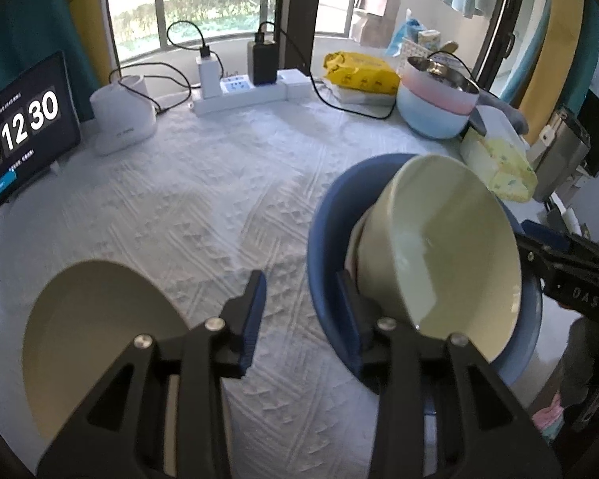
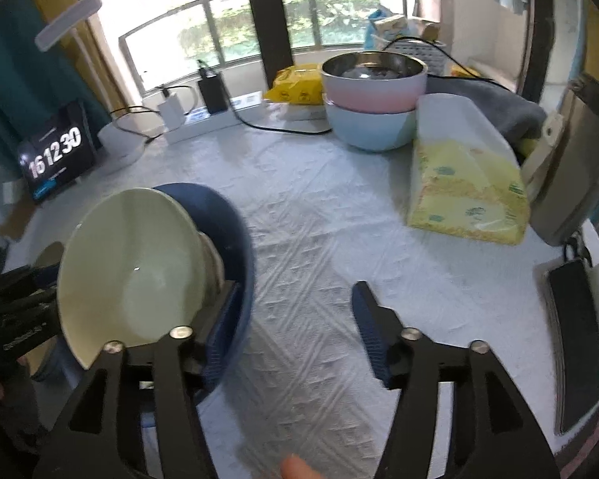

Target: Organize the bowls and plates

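A pale green bowl [image 1: 439, 247] lies tilted on its side inside a blue bowl [image 1: 327, 223], which rests on the white cloth. In the right wrist view the green bowl [image 2: 131, 271] and the blue bowl [image 2: 223, 223] sit at the left. A beige plate [image 1: 100, 331] lies flat at the lower left. My left gripper [image 1: 303, 311] is open and empty, its right finger beside the blue bowl's rim. My right gripper [image 2: 295, 327] is open and empty, its left finger against the blue bowl's outer wall.
Stacked pink and light blue bowls [image 1: 435, 99] with a steel bowl on top stand at the back right. A yellow tissue pack [image 2: 467, 183], power strip [image 1: 239, 92], white jar [image 1: 119, 115], clock tablet [image 1: 20, 127] and phone [image 2: 575, 343] ring the table.
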A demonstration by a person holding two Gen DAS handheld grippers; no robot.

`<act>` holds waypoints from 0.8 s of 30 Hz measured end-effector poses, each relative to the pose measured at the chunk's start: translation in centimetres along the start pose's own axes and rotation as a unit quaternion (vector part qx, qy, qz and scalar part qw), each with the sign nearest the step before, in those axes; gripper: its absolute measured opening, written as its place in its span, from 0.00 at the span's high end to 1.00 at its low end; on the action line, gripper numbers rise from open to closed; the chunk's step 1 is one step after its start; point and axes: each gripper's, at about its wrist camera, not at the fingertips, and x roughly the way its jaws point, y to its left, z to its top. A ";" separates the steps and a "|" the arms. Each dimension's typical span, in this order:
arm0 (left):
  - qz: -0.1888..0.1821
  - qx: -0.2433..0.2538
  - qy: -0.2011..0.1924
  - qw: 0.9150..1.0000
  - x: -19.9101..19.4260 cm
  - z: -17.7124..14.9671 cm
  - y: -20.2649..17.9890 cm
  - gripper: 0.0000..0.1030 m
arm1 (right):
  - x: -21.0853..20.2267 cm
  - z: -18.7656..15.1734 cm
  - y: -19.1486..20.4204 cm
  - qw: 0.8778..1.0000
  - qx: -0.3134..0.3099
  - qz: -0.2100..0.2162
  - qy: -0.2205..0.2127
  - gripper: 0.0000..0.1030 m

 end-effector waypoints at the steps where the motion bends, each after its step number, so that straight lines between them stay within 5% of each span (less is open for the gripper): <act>1: -0.001 -0.002 0.000 1.000 0.0 0.0 0.0 0.64 | 0.1 -0.1 -0.2 1.000 0.006 0.000 -0.001 0.32; 13: -0.017 -0.041 -0.024 0.999 0.0 -0.6 0.4 0.64 | 0.6 -0.3 -1.0 0.998 0.048 0.039 -0.004 0.34; 21: -0.023 -0.060 -0.055 0.996 -0.2 -1.2 0.4 0.68 | -0.1 -0.8 0.1 0.996 0.045 0.066 -0.033 0.68; 24: -0.019 -0.053 -0.068 0.996 -0.4 -1.3 -0.1 0.79 | -0.2 -0.9 0.5 0.995 0.051 0.078 -0.040 0.82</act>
